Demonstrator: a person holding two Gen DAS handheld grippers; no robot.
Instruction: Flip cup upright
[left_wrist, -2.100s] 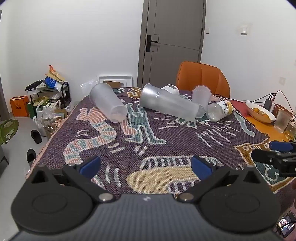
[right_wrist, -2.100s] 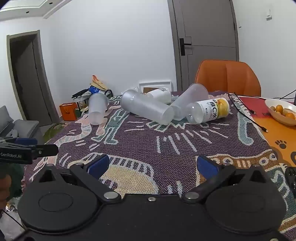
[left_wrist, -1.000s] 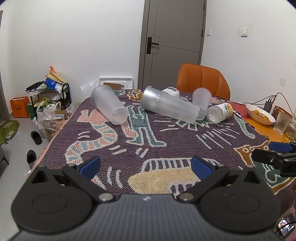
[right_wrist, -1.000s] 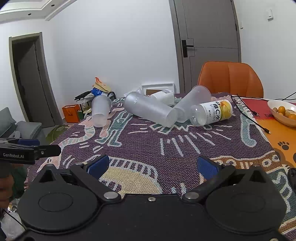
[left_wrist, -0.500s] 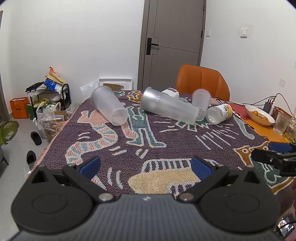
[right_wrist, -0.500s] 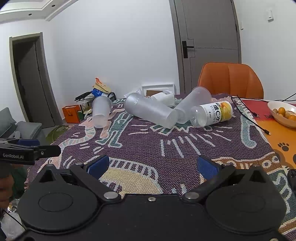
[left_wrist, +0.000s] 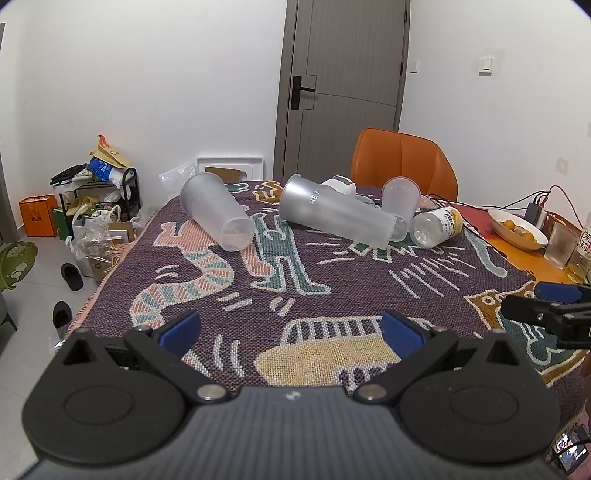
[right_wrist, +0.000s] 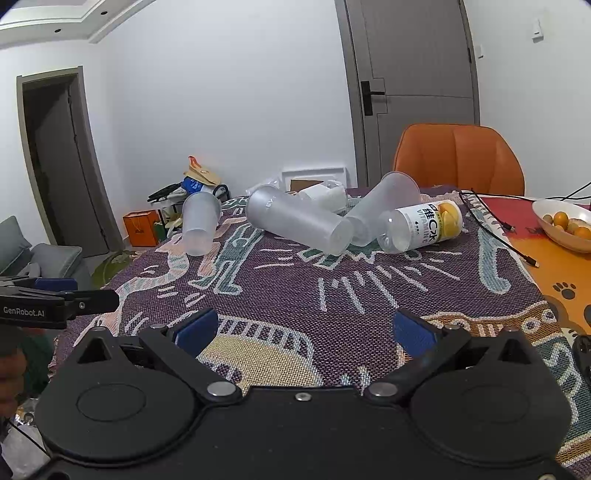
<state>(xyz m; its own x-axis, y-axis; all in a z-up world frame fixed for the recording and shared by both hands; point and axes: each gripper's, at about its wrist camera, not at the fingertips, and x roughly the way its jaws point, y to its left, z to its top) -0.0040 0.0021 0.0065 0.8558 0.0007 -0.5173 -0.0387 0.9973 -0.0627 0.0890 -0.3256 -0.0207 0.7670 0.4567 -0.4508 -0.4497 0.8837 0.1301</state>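
Three frosted plastic cups lie on their sides at the far end of the patterned cloth: a left cup (left_wrist: 218, 216) (right_wrist: 199, 225), a tall middle cup (left_wrist: 334, 216) (right_wrist: 297, 221), and a smaller cup (left_wrist: 399, 206) (right_wrist: 382, 205) leaning behind it. My left gripper (left_wrist: 290, 330) is open and empty over the near edge of the cloth, well short of the cups. My right gripper (right_wrist: 303, 330) is open and empty too, also near the front. Each gripper shows at the edge of the other's view.
A vitamin drink bottle (left_wrist: 437, 225) (right_wrist: 421, 227) lies next to the cups. A white object (right_wrist: 325, 195) sits behind them. A fruit bowl (left_wrist: 517, 229), a glass (left_wrist: 561, 245) and cables are on the right. An orange chair (left_wrist: 402, 162) stands behind the table.
Both grippers have drifted slightly, so the view has shifted a little. The cups and bottle have not moved. Both grippers stay open.
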